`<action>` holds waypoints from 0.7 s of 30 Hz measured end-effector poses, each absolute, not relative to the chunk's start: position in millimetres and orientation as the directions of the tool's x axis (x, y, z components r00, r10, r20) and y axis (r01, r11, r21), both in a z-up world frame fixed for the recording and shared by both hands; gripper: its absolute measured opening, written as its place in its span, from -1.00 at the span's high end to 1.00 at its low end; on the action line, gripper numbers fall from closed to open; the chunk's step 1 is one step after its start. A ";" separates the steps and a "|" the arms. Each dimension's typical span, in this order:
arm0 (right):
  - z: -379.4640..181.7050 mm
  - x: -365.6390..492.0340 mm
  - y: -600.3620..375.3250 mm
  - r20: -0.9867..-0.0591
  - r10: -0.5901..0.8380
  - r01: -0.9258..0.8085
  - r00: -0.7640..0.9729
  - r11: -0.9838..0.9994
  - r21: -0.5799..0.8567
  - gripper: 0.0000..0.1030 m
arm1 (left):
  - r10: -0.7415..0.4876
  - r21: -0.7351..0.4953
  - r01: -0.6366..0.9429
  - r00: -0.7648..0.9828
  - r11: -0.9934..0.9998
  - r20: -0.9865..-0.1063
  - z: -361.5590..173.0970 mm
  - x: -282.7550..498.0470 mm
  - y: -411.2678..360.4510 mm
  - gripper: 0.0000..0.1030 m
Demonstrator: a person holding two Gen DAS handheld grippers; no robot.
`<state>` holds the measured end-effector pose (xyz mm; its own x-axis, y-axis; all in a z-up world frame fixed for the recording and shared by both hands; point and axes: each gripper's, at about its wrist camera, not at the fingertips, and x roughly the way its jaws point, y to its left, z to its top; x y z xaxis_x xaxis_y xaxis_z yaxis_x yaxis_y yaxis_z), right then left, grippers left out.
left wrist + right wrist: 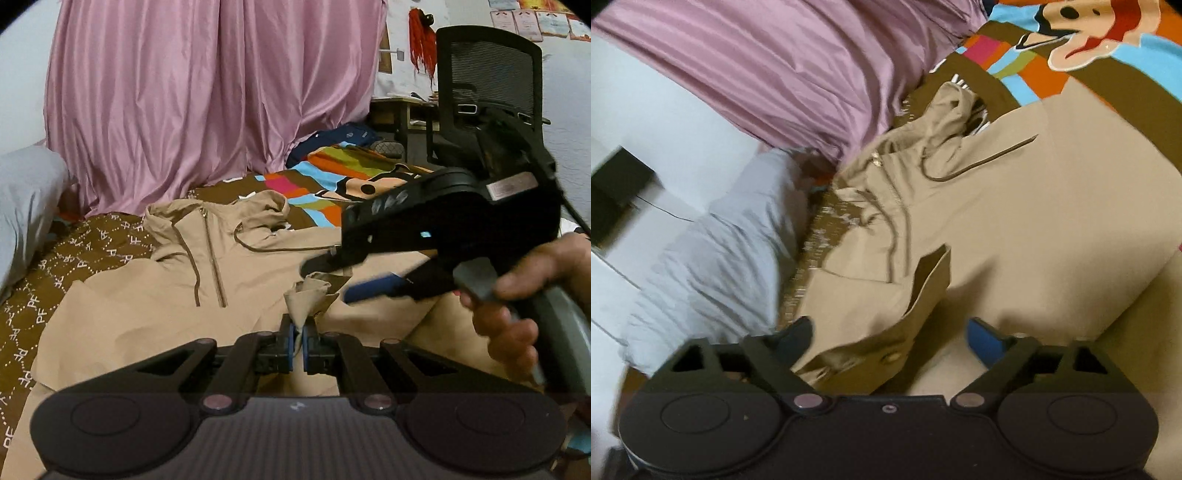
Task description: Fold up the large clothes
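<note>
Closest to me, my left gripper [299, 345] has its blue pads pressed together on a pinch of tan fabric, a cuff or sleeve end [308, 295] of the beige hooded jacket [147, 295], which stands up in a small peak just above the fingertips. My right gripper [886, 338] stands fairly wide, and I see another cuff with a snap button [892, 357] lying between its fingers; the pads do not press on it. In the left wrist view that same right gripper [338, 278] crosses in from the right, held in a hand [517, 295], its tips just above the peak of cloth my left one holds.

Beyond the tools, the jacket lies spread flat on the bed, front side up, with its half zip [216, 258], dark drawcords and crumpled hood [258, 210] pointing away from me. It rests on a brown patterned bedcover [74, 266] and partly on a brightly striped cartoon blanket [332, 173]. A grey pillow [26, 199] sits at the left edge. Farther back, a pink curtain [184, 103] hangs behind the bed, and a black mesh office chair [487, 85] stands at the right beside a desk.
</note>
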<state>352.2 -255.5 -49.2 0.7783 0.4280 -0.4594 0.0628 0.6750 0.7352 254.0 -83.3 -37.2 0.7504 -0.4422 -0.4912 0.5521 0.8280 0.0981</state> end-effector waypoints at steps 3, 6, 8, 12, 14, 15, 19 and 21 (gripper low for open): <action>-43.3 356.5 -247.1 -0.485 0.390 0.043 0.783 0.744 0.667 0.68 | -0.439 0.069 0.547 0.734 0.834 -0.518 -36.6 255.5 -72.3 0.34; -30.9 350.8 -240.4 -0.453 0.355 -0.043 0.818 0.823 0.566 0.91 | -0.440 0.027 0.525 0.739 0.851 -0.509 -35.7 254.8 -47.2 -0.28; -22.6 346.2 -231.6 -0.445 0.303 -0.093 0.843 0.896 0.434 0.92 | -0.420 0.022 0.503 0.745 0.864 -0.519 -35.8 258.1 -28.5 -0.31; -26.5 343.6 -216.7 -0.465 0.136 -0.078 0.875 0.987 0.142 0.92 | -0.198 0.076 0.286 0.809 0.955 -0.554 -39.4 285.9 14.8 -0.34; -35.1 345.6 -214.6 -0.477 0.068 -0.040 0.876 0.997 0.069 0.64 | -0.050 0.103 0.134 0.817 0.986 -0.575 -41.8 310.3 39.2 -0.34; -37.4 345.6 -216.2 -0.486 0.041 -0.009 0.873 0.998 0.068 0.53 | 0.014 0.109 0.062 0.811 0.992 -0.584 -43.3 326.1 54.2 -0.34; -38.7 332.9 -221.5 -0.455 0.033 0.021 0.890 0.993 0.113 -0.03 | 0.142 0.117 -0.090 0.794 0.989 -0.592 -48.1 377.5 92.1 -0.34; -40.9 328.1 -213.3 -0.442 0.042 -0.012 0.896 0.997 0.071 -0.03 | 0.200 0.139 -0.146 0.777 0.980 -0.597 -52.7 400.9 101.7 -0.34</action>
<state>328.1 -213.3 -40.9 0.8961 0.0420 -0.4419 -0.0119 0.9974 0.0707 400.9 101.7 -52.7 0.7770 0.2002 -0.5968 -0.1456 0.9795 0.1390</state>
